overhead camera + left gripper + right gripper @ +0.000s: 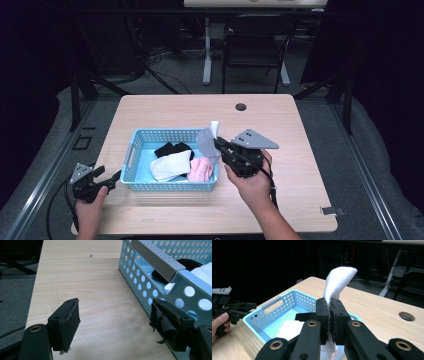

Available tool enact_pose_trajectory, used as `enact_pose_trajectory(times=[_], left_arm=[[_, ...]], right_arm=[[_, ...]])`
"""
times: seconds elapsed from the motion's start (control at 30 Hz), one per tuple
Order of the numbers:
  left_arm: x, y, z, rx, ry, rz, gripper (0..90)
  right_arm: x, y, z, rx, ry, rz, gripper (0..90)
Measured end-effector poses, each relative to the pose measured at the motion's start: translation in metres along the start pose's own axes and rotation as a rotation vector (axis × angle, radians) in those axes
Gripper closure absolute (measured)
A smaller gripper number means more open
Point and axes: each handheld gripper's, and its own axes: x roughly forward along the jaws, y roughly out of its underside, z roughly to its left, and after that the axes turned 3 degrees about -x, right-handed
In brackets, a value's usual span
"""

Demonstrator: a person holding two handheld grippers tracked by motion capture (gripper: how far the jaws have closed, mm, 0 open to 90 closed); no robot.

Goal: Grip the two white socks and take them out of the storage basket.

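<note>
A light blue perforated basket (pixel 136 145) stands on the wooden table and holds a black sock (pixel 172 148), a white sock (pixel 170 166) and a pink sock (pixel 201 170). My right gripper (pixel 218 145) hovers over the basket's right end, shut on a white sock (pixel 209 136) that sticks up above its jaws; in the right gripper view that white sock (pixel 338 280) rises from the pinched jaws of my right gripper (pixel 329 313). My left gripper (pixel 109 176) rests open beside the basket's left front corner; in the left gripper view the gripper (pixel 115 322) has only bare table between its pads, with the basket (pixel 150 272) to the right.
The table (pixel 280 125) has a round cable hole (pixel 241 107) near its far edge. A black chair (pixel 255 45) and a white desk leg (pixel 207 50) stand beyond the table. Bare tabletop lies right of and behind the basket.
</note>
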Motion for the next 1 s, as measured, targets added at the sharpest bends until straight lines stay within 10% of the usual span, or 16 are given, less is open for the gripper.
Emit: enact_pose_trajectory(times=[1.0], left_arm=[[0.000, 0.000, 0.000, 0.002, -0.003, -0.004, 23.7]], right_arm=[[-0.027, 0.066, -0.031, 0.039, 0.149, 0.060, 85.8]])
